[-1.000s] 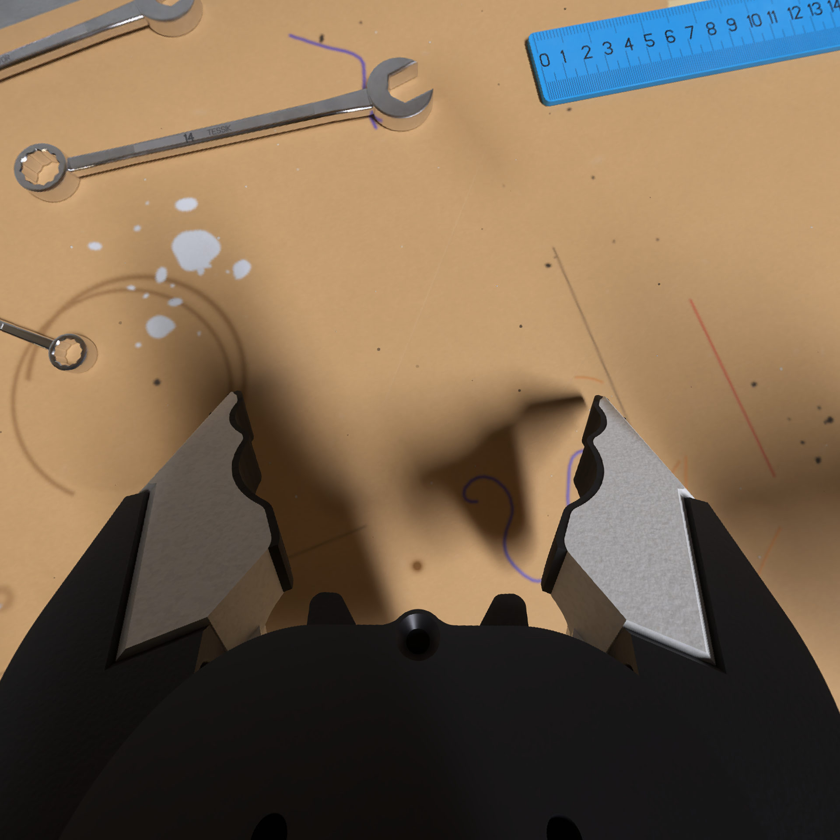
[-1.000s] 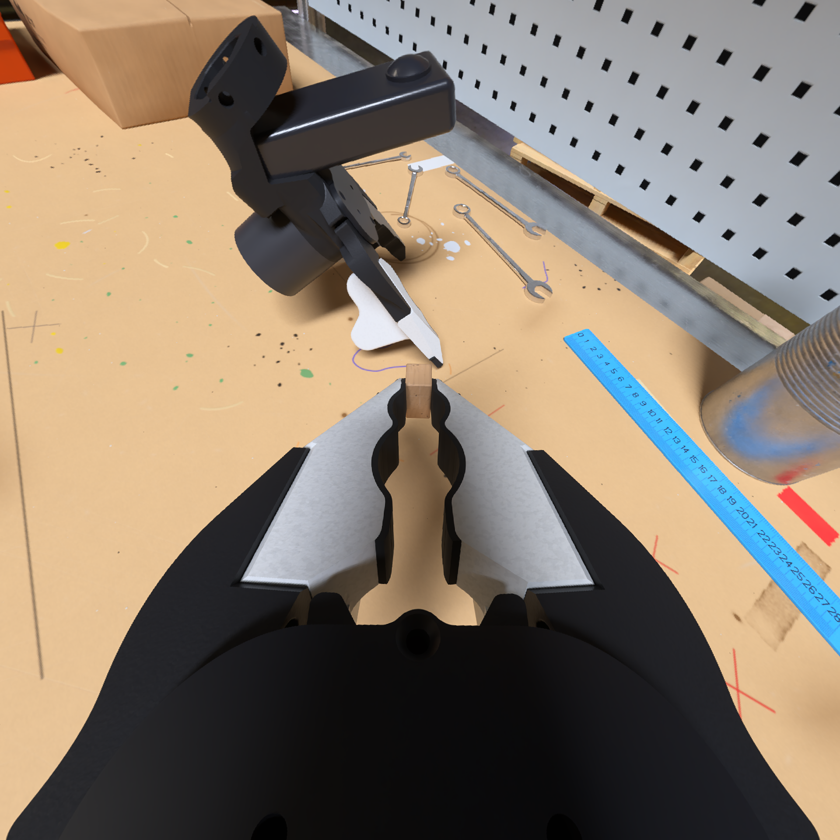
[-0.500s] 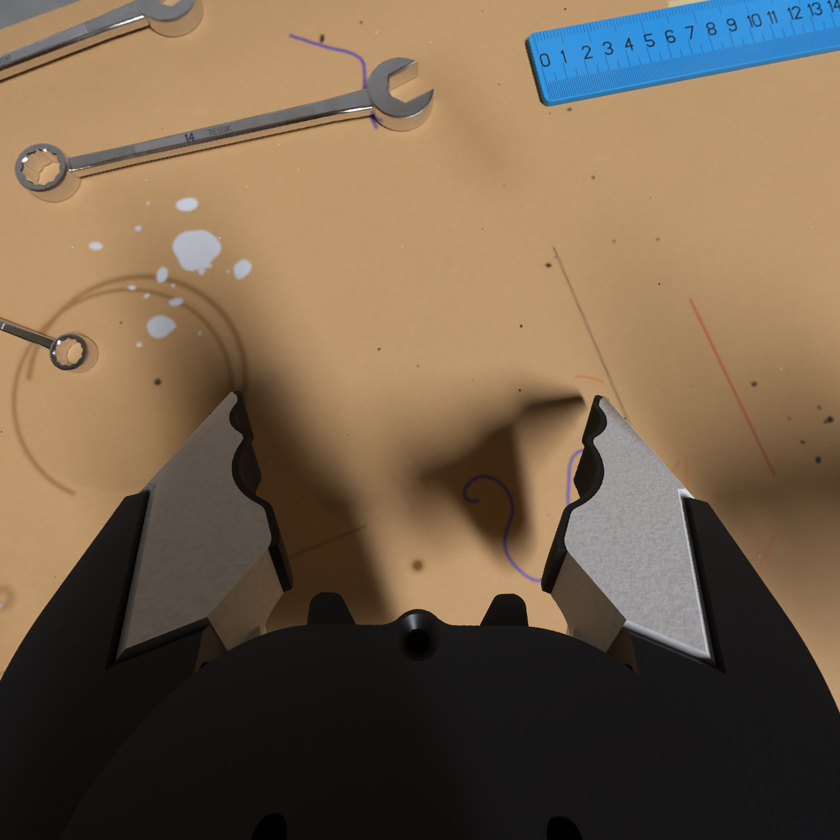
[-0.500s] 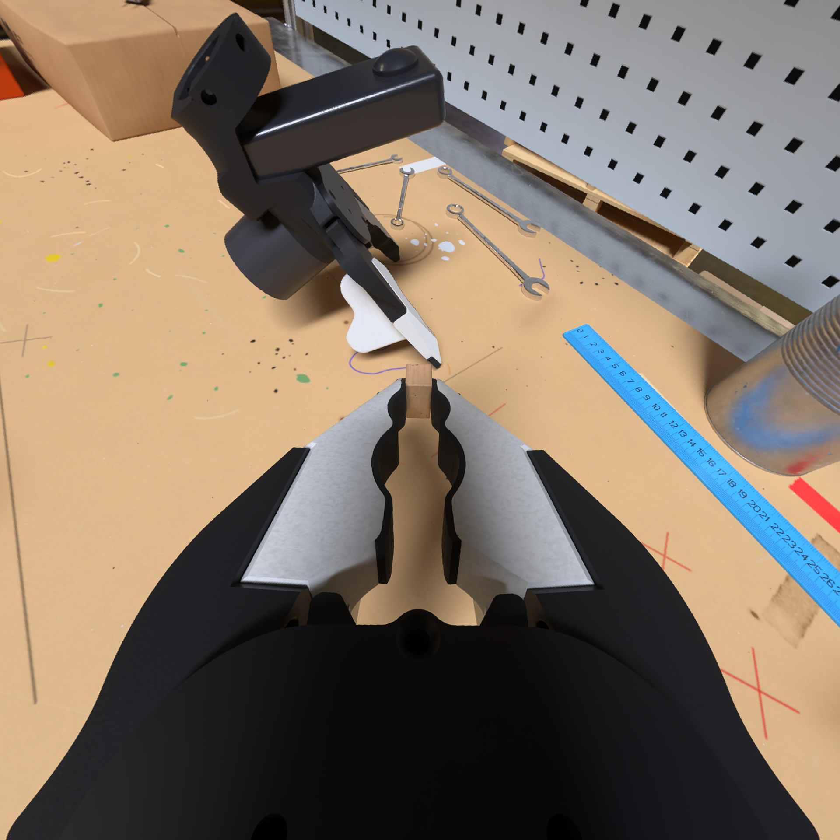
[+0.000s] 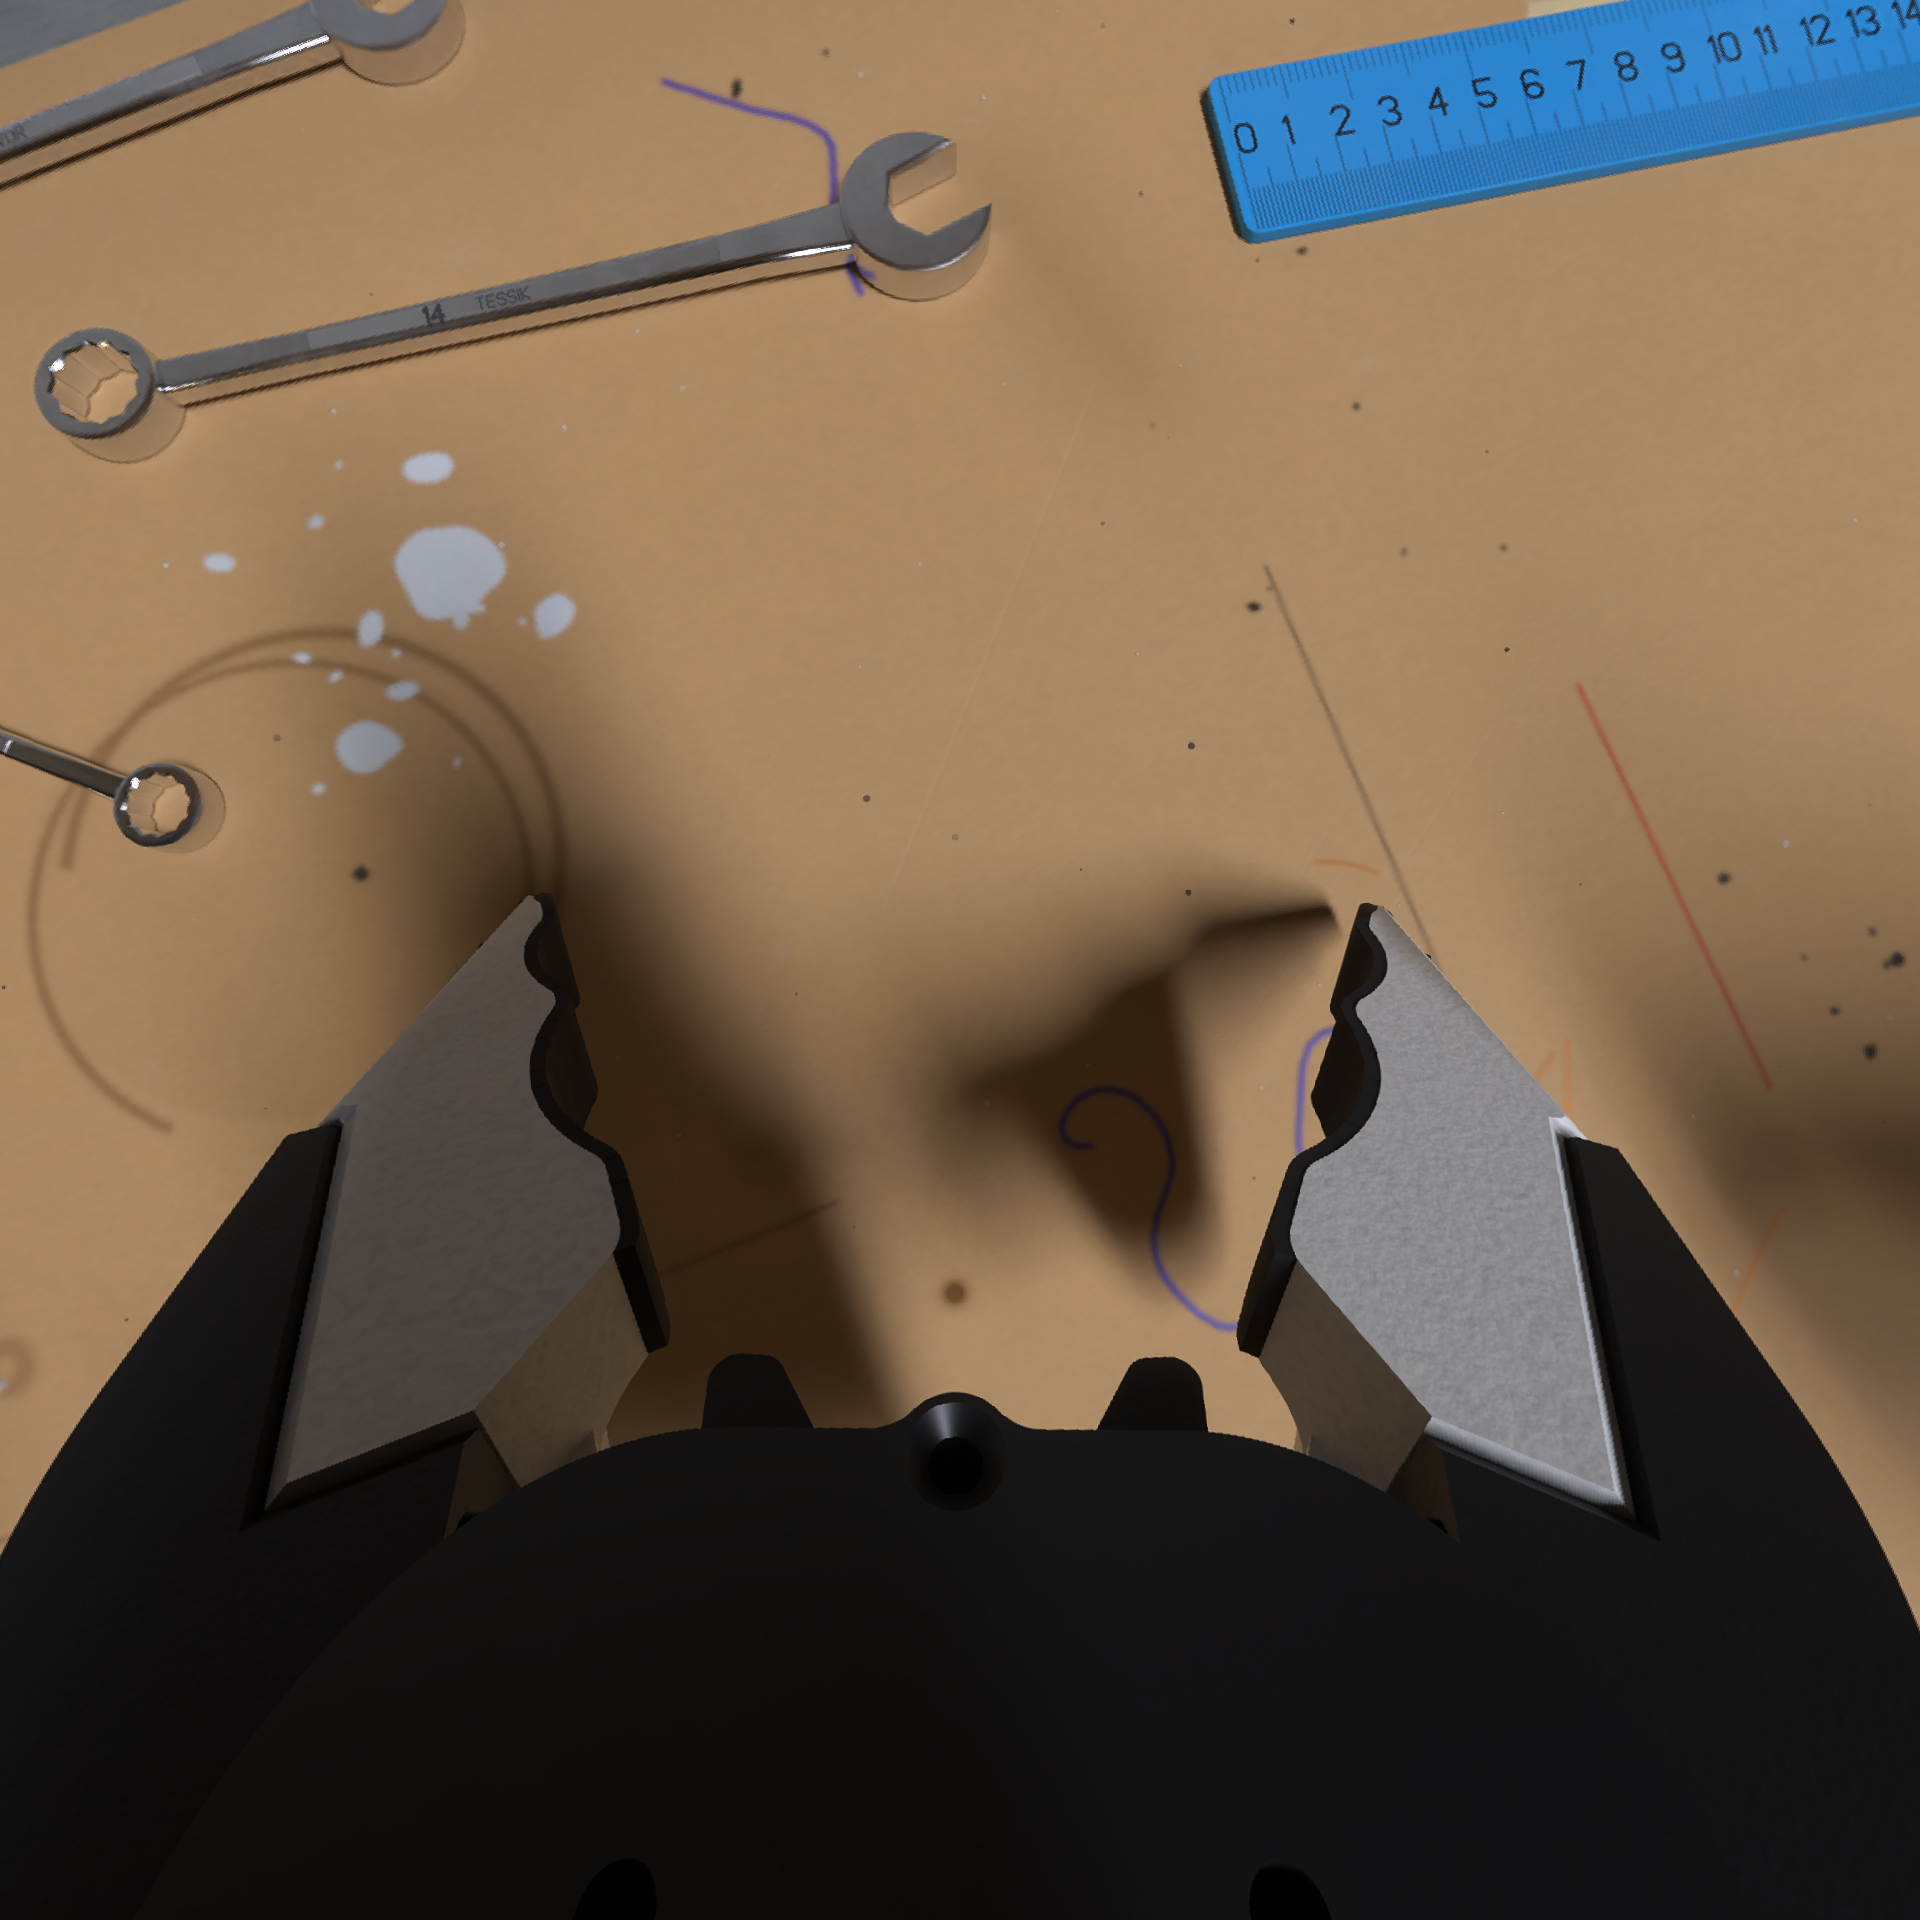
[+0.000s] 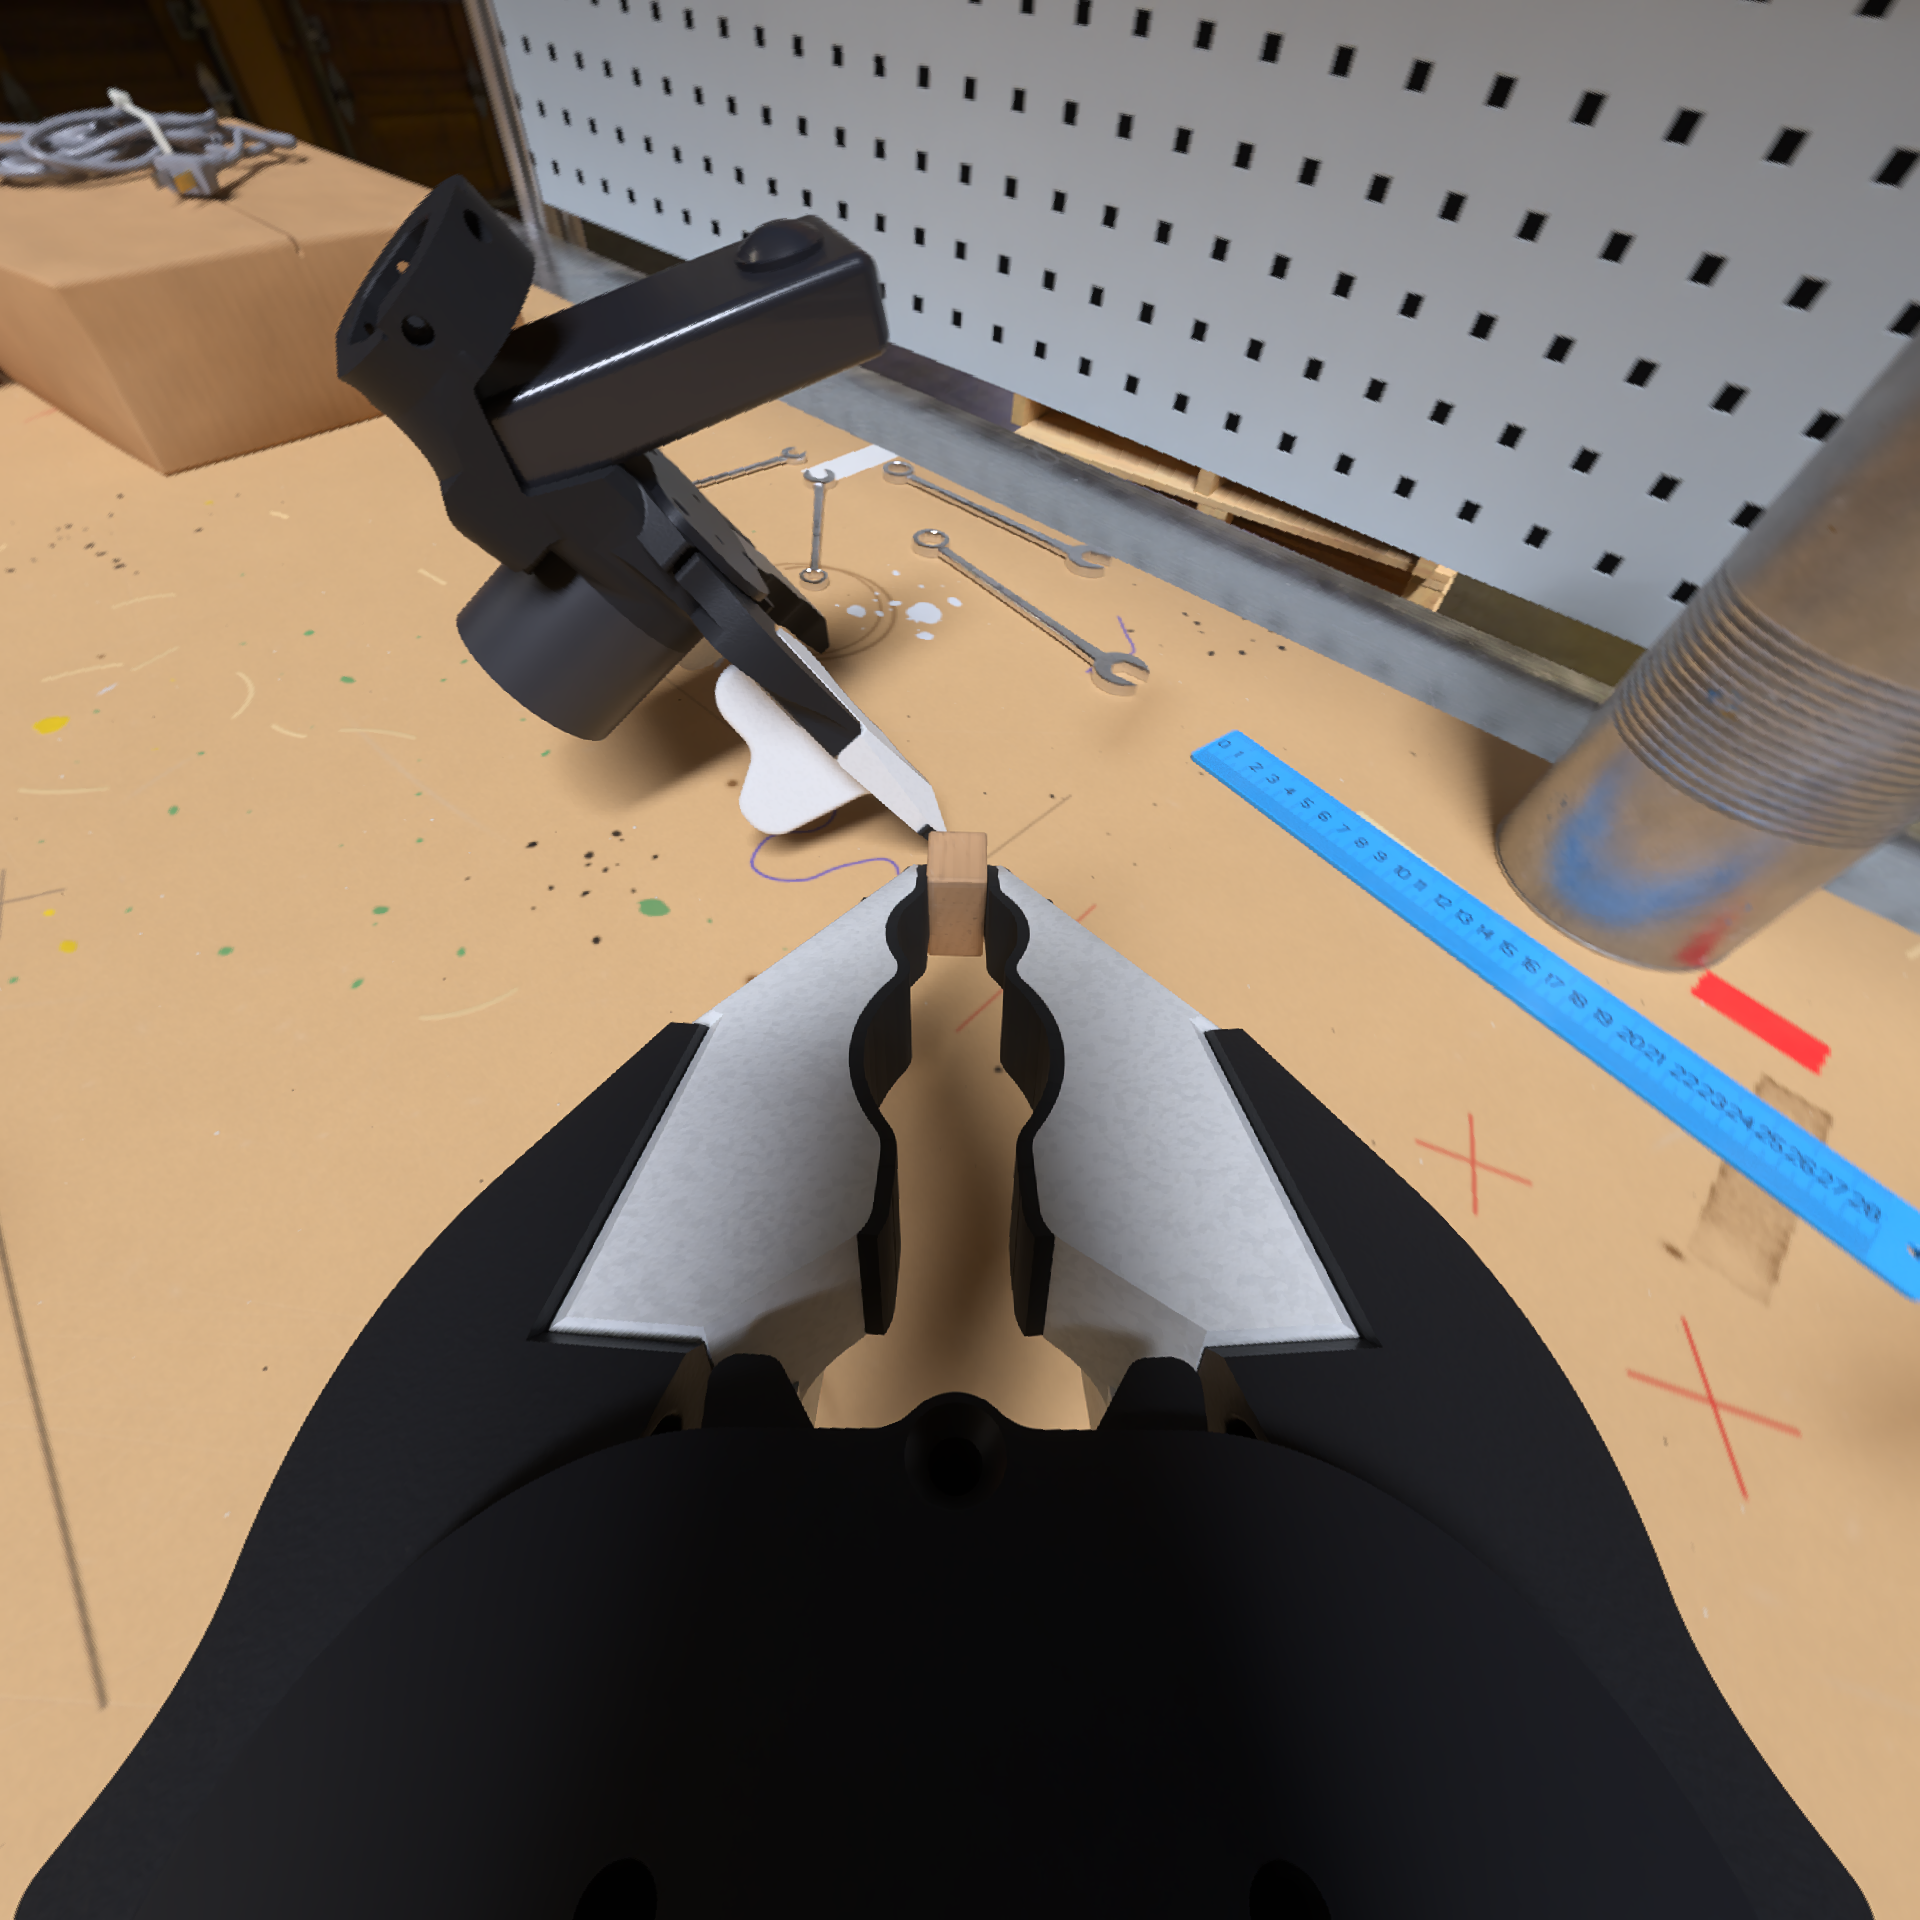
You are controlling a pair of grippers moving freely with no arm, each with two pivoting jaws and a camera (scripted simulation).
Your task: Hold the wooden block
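Note:
A small light wooden block sits upright between my right gripper's fingertips. My right gripper is shut on the block and holds it above the tan workbench. My left gripper is open and empty, pointing down at the bench. It also shows in the right wrist view, just beyond and left of the block, with one white fingertip close to the block's far top edge. The block does not show in the left wrist view.
A blue ruler lies to the right. Several wrenches lie near the pegboard. A metal cylinder stands at the right, a cardboard box with a grey cable at the far left.
My right gripper has risen and moved with the block still held, so the bench and the left gripper sit lower and farther in its view. The left gripper has not moved.

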